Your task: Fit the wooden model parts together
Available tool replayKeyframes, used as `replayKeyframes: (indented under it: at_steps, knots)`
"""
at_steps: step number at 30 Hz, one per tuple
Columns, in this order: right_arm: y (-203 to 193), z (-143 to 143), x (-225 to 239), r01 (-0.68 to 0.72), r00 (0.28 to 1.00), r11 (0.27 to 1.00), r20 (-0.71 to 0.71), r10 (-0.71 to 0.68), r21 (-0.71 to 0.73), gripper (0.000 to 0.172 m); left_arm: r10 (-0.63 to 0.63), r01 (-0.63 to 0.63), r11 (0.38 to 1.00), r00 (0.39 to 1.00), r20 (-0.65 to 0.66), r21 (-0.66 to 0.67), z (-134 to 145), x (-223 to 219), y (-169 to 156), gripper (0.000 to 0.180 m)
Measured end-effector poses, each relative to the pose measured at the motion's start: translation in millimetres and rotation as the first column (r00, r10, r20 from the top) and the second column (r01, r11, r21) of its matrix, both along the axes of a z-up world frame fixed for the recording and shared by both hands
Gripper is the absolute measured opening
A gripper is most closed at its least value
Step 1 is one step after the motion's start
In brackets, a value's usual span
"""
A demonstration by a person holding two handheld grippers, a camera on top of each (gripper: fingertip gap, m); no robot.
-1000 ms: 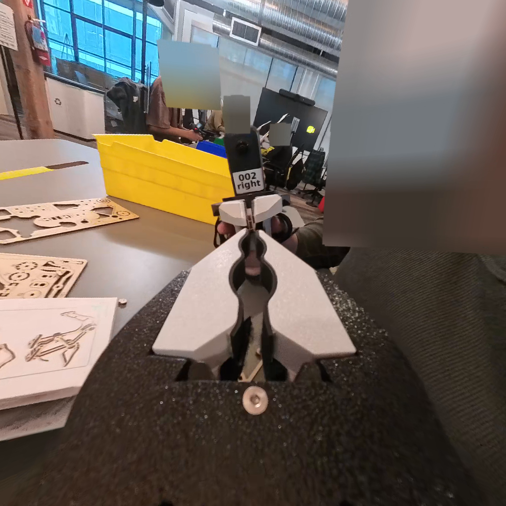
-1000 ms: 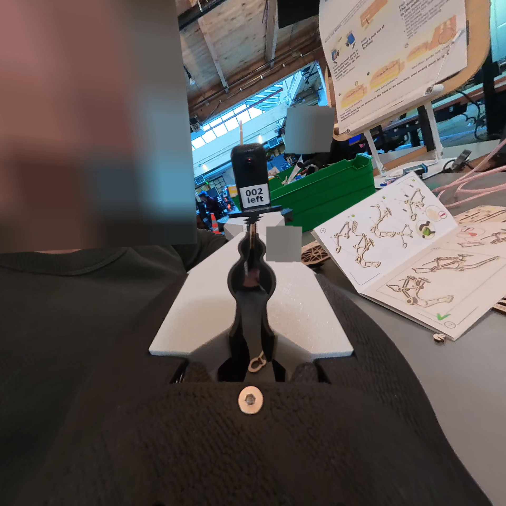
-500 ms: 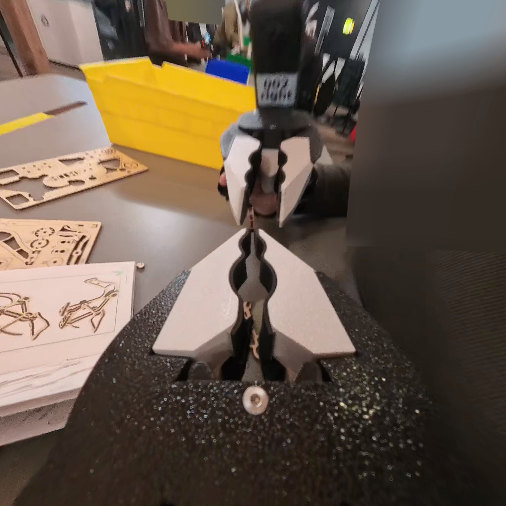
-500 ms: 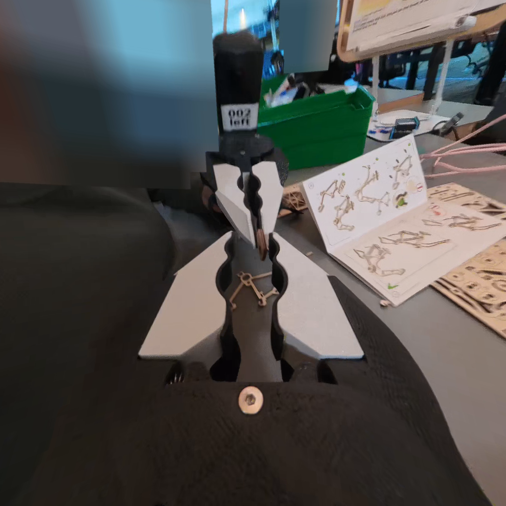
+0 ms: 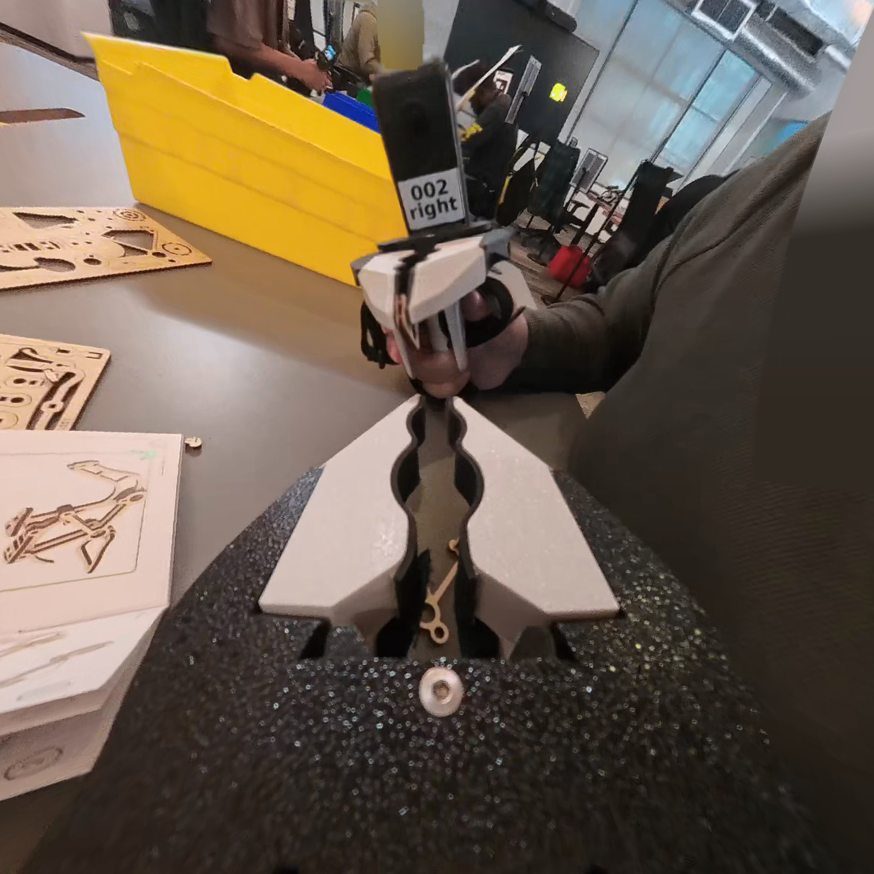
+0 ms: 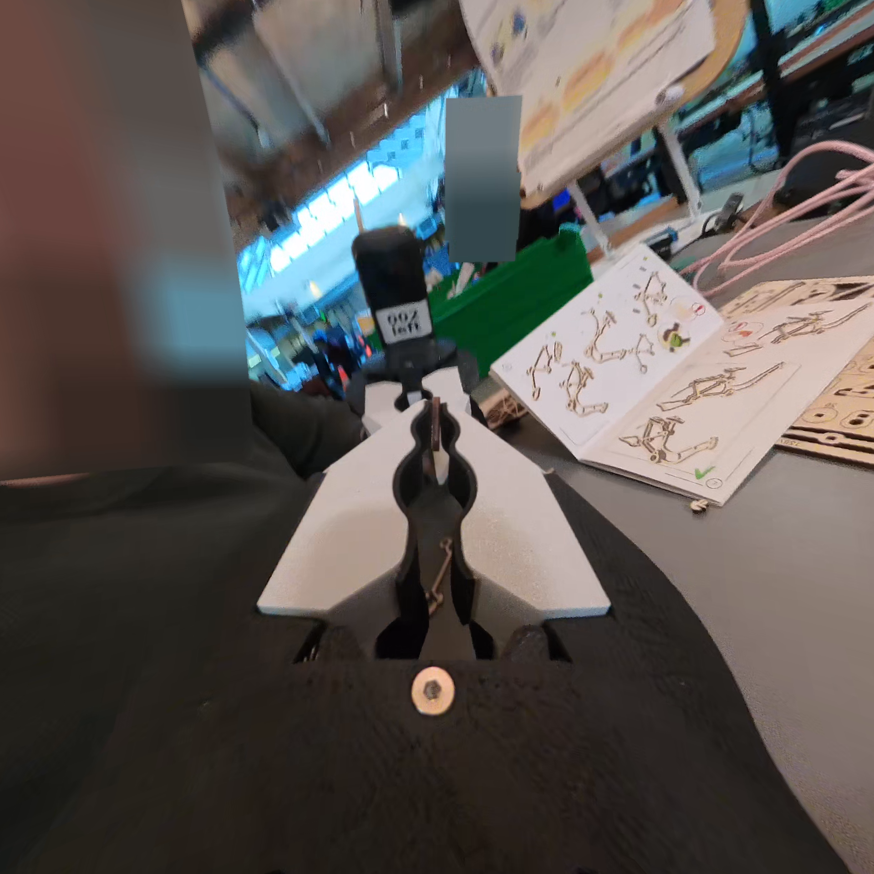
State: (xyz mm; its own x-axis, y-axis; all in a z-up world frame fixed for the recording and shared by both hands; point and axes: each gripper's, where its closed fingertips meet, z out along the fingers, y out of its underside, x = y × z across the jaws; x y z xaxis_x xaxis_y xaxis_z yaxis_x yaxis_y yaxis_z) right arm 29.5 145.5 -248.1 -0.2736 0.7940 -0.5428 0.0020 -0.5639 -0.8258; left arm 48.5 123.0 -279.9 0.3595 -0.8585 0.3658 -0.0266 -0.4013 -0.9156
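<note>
My right gripper is shut on a thin flat wooden part, held edge-on between its fingertips. The left wrist view shows the same gripper raised above the table with the part pinched in it. My left gripper faces it a short way off; its fingertips stand slightly apart with nothing between them. It also shows in the right wrist view. A small wooden linkage assembly lies on the dark table below, seen through the finger gap in both views.
A yellow bin, punched wooden sheets and a booklet lie left. An open instruction booklet, green bin, wooden sheets and pink cables lie right. The person's dark sleeve is close. My two grippers' fingertips are within a few centimetres of each other.
Half a second ago my left gripper pinched the part between my open right fingers. Now the right has shut on it, the left has opened slightly, and the grippers have drawn apart.
</note>
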Motion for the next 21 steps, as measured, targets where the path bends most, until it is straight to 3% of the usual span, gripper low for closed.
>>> replayKeyframes:
  at_steps: [5, 9, 15, 18, 21]
  knots:
    - [-13, 8, -6, 0.005, 0.995, 0.999, -0.1, -0.008, -0.032, 0.001, 0.071, -0.072, 0.996, 0.997, 0.019, 0.061, 11, -2, 6, 0.009]
    - [-21, 11, -9, -0.03, 0.989, 0.997, -0.148, 0.019, -0.077, 0.001, 0.02, -0.026, 0.998, 0.994, 0.105, 0.063, 19, 1, -3, 0.0]
    - [-32, 10, -11, -0.028, 0.992, 0.998, -0.123, 0.035, 0.054, 0.001, -0.062, 0.048, 0.997, 0.974, 0.219, 0.067, 28, 4, -14, 0.015]
    - [-33, 9, -11, -0.046, 0.992, 0.998, -0.12, 0.05, 0.039, 0.001, -0.024, 0.005, 0.995, 0.981, 0.192, 0.096, 25, 1, -10, 0.001]
    - [-34, 7, -11, -0.038, 0.994, 0.995, -0.1, 0.047, 0.09, 0.001, 0.029, -0.051, 0.984, 0.992, 0.125, 0.17, 21, 1, -8, 0.0]
